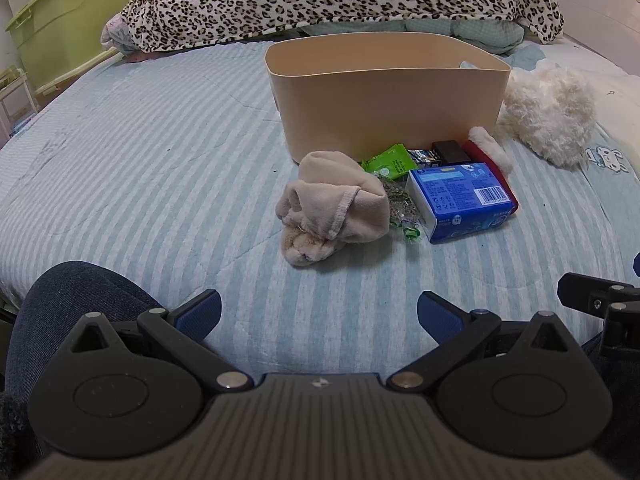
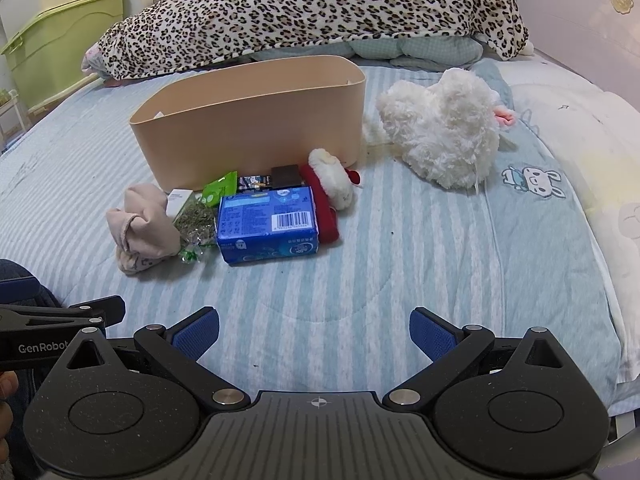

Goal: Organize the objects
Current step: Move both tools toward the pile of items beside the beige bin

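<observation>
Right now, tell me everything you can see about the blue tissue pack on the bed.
The blue tissue pack is a soft, glossy plastic-wrapped block, printed with white text and a white barcode label. It lies flat on the striped bedspread before the beige bin, its far side resting against the red fabric item, a green-flecked packet at its left.

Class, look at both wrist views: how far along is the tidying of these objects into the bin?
Barely begun. Done: at most something pale shows inside the beige bin; what it is cannot be told. In hand: nothing; the left hand-held gripper and right hand-held gripper are both open. Left: the beige cloth, blue packet, green sachet, red-and-white item and white plush toy lie on the bed.
</observation>
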A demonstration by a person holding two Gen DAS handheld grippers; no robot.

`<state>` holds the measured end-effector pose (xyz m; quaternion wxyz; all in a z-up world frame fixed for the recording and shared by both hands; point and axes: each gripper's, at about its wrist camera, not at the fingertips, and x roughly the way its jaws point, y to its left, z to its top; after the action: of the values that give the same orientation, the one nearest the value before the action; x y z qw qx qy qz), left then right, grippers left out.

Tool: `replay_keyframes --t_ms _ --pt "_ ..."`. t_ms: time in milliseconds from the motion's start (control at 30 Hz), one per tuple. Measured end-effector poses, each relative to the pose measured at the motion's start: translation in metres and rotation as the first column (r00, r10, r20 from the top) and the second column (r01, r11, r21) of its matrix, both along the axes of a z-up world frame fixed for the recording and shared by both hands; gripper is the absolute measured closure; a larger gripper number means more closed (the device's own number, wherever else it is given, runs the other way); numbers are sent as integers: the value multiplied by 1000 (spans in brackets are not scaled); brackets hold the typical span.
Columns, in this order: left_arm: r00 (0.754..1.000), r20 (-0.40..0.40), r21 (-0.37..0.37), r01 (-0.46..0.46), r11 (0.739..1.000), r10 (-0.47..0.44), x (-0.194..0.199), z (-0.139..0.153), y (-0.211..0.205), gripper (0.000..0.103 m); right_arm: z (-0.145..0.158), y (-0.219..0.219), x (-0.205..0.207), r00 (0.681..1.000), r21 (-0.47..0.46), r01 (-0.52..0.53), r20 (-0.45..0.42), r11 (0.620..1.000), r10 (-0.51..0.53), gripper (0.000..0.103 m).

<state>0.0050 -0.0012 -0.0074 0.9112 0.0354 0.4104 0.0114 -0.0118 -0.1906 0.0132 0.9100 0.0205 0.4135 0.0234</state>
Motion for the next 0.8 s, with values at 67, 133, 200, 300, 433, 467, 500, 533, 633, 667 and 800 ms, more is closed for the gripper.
replay_keyframes --t_ms 67,133,200,300,433,467,500,533,633,667,800 --pt "1000 -5 0 3 1000 -3 1 0 0 0 1 0 0 1000 -1 -2 2 1000 2 0" --pt "1000 -9 -1 5 1000 -5 2 -1 -1 0 2 1 1 1000 -1 -2 4 1000 2 0" --pt "1000 -9 -3 7 1000 -7 2 -1 -1 0 2 0 1 1000 0 -2 5 1000 2 0" --pt "1000 -12 -2 9 1000 -9 4 -2 -1 0 2 0 3 1000 5 3 7 1000 -3 0" --pt "1000 -8 -2 17 1000 -17 6 -1 -2 0 0 0 7 1000 3 3 9 1000 -3 0" --pt "1000 -7 0 18 1000 -18 7 -1 -2 0 0 0 9 1000 5 2 11 1000 -2 0" --pt "1000 -7 1 19 1000 -19 8 -1 -2 0 0 1 10 1000 7 -1 13 1000 1 0" --pt "1000 -8 1 19 1000 -19 9 -1 -2 0 0 2 11 1000 10 -5 16 1000 4 0" --pt "1000 -15 -2 10 1000 -10 14 -3 0 0 -1 4 14 1000 12 -14 22 1000 13 0" --pt "1000 -16 -1 7 1000 -7 16 -4 1 0 -1 5 16 1000 12 -16 24 1000 15 0" --pt "1000 -20 0 -4 1000 4 23 -8 4 0 -4 4 22 999 27 -13 34 1000 12 0"
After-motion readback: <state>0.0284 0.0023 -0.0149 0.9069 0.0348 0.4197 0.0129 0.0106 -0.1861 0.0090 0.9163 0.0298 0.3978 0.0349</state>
